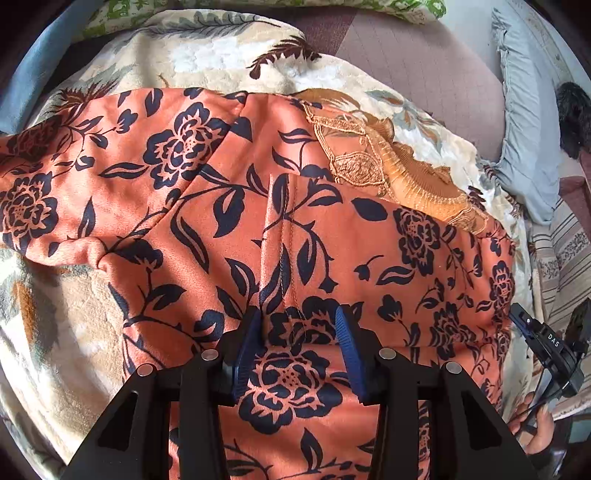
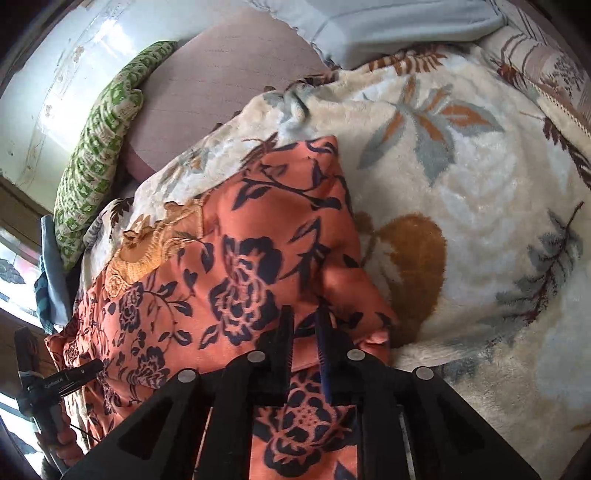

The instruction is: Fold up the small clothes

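Hidden: the orange floral garment [image 1: 229,229] runs off the left wrist view at 6 o'clock; how many layers it has, I cannot tell.
Garment: soft, wrinkled, embroidered neckline toward 2 o'clock, spread on the plush cream blanket [image 2: 480,192].
Left gripper [image 1: 301,349]: jaws half apart, fabric between, grip unclear.
Right gripper [image 2: 304,332]: narrow gap, fabric underneath, hold unclear.
Room: bare blanket at 3 o'clock in the right wrist view.

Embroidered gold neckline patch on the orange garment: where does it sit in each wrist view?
Left wrist: embroidered gold neckline patch sits upper right of centre, at the far edge of the orange floral garment, beyond the left gripper.
Right wrist: the patch is at middle left, on the garment's left edge.
Shared landmark: the green patterned pillow, top edge in the left view, upper left in the right view.
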Tool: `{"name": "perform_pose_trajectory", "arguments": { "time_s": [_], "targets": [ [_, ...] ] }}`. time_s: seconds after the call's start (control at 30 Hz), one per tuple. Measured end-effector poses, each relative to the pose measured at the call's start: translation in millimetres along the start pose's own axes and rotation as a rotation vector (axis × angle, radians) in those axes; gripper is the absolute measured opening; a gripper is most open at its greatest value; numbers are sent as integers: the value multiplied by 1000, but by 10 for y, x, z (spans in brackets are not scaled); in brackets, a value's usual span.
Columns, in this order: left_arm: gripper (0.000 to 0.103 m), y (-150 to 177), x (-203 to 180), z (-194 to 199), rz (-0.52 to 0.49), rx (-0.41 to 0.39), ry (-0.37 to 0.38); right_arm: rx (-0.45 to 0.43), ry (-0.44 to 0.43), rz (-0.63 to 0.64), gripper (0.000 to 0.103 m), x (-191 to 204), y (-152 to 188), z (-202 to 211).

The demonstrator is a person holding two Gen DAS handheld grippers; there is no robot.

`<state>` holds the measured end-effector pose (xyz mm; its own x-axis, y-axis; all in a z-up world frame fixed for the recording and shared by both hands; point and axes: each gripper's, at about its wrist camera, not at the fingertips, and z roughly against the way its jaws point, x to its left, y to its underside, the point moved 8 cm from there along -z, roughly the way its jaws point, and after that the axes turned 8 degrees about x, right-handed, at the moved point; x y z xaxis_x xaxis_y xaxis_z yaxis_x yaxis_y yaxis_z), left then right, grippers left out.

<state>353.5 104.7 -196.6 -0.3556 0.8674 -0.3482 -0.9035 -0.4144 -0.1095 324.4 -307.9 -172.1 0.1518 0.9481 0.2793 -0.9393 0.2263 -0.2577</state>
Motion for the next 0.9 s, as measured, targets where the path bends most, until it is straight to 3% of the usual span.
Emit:
{"name": "perform_pose_trajectory", "arguments": {
  "time_s": [0.17,0.4,0.6,0.73,0.83,0.9],
  "targets": [
    [42,-26,321,455,57,-40,80,-18,-29,119,40,691,16,111],
    [45,32,1525,1279,214,-151,133,63,-81,328,41,1957,315,-163],
    [45,323,2905,1812,470,-259,169,142,-95,511,43,2927,748,-508],
    [46,448,3677,1938,662,-301,270,195,-98,576,43,3276,1015,-704],
    [46,425,3963,1874,731,-288,340,225,-89,596,43,3396,1155,-820],
    [46,397,4038,1794,746,-274,348,244,-85,599,43,3438,1223,-889]
  ]
}}
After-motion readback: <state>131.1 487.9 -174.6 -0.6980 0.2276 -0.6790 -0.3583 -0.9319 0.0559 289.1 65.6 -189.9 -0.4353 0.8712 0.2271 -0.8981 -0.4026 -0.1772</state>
